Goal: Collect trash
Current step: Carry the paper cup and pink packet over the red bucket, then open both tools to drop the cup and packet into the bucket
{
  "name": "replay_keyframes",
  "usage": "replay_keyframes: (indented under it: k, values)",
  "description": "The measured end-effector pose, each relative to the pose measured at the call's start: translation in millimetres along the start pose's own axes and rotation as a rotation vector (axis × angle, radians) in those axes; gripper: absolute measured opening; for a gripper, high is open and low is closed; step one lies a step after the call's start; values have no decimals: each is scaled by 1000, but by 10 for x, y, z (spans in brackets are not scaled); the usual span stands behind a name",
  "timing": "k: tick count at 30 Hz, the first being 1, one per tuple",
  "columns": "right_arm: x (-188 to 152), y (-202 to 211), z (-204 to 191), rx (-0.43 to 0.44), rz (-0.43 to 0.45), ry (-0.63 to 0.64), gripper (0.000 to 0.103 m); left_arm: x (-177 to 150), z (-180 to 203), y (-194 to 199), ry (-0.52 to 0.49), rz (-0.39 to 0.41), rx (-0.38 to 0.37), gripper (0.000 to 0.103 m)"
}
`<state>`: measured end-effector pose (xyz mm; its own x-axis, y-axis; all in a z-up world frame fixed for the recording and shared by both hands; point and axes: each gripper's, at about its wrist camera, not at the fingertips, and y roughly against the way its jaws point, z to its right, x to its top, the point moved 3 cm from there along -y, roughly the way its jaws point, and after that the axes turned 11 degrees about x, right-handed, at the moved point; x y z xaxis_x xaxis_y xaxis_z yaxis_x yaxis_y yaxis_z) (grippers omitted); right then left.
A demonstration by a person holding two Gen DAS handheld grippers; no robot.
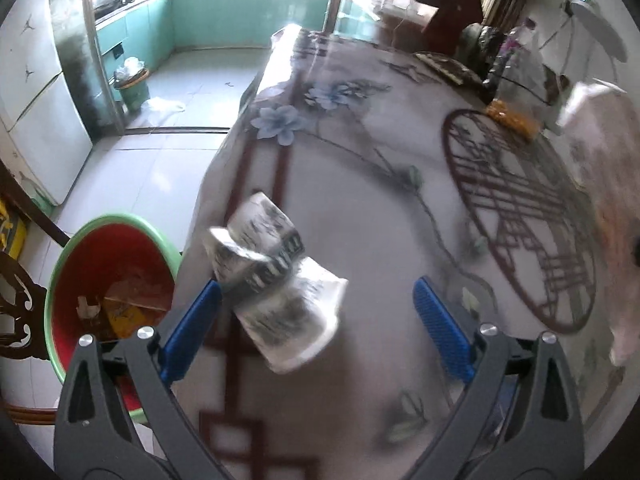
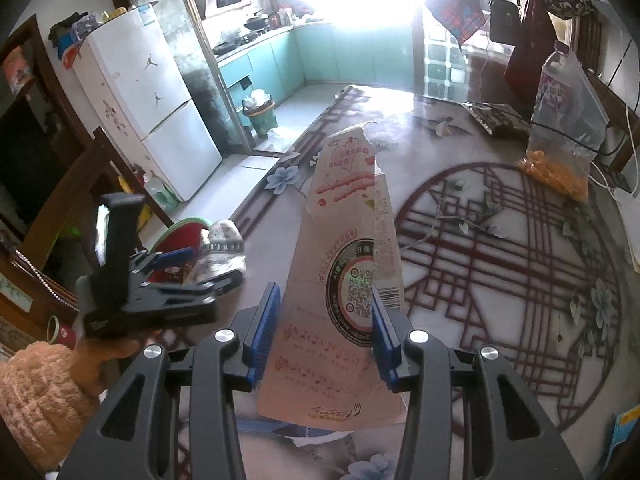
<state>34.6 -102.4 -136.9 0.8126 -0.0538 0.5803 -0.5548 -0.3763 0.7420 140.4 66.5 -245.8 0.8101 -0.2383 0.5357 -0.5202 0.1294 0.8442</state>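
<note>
Crushed white paper cups with black print (image 1: 276, 276) lie blurred near the table's left edge, between the jaws of my left gripper (image 1: 316, 304), which is open; its left finger touches them. They also show in the right wrist view (image 2: 222, 250). A red bin with a green rim (image 1: 108, 280) stands on the floor left of the table, with trash inside. My right gripper (image 2: 324, 320) is shut on a flattened pink carton (image 2: 348, 264) and holds it upright above the table. The left gripper (image 2: 176, 268) appears at the left of that view.
The floral table cover (image 1: 360, 200) carries a clear bag with yellow snacks (image 2: 560, 152), a dark packet (image 2: 496, 118) and a bottle (image 2: 554, 76). A white fridge (image 2: 148, 108), a green kitchen bin (image 2: 262, 116) and a dark wooden chair (image 1: 16, 308) stand around.
</note>
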Motion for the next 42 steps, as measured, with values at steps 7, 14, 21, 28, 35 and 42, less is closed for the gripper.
replay_keyframes:
  k: [7, 14, 21, 28, 35, 42]
  values:
    - [-26, -13, -88, -16, 1, -10, 42, 136, -167, -328, 127, -104, -50, 93]
    - [39, 39, -239, -32, 36, -13, 42, 126, -257, -239, 181, -139, -117, 45]
    - [292, 166, -547, -20, 141, 10, 42, 287, -406, 759, 129, 31, -87, 45]
    - [589, 147, -1029, 21, 222, 57, 42, 379, -806, 1480, 96, 154, -23, 45]
    - [709, -83, -1525, 64, 218, 113, 42, 387, -1301, 1746, 128, 211, 26, 45]
    - [786, -483, -1989, 120, 158, 165, 42, 320, -1862, 1690, 185, 199, 91, 45]
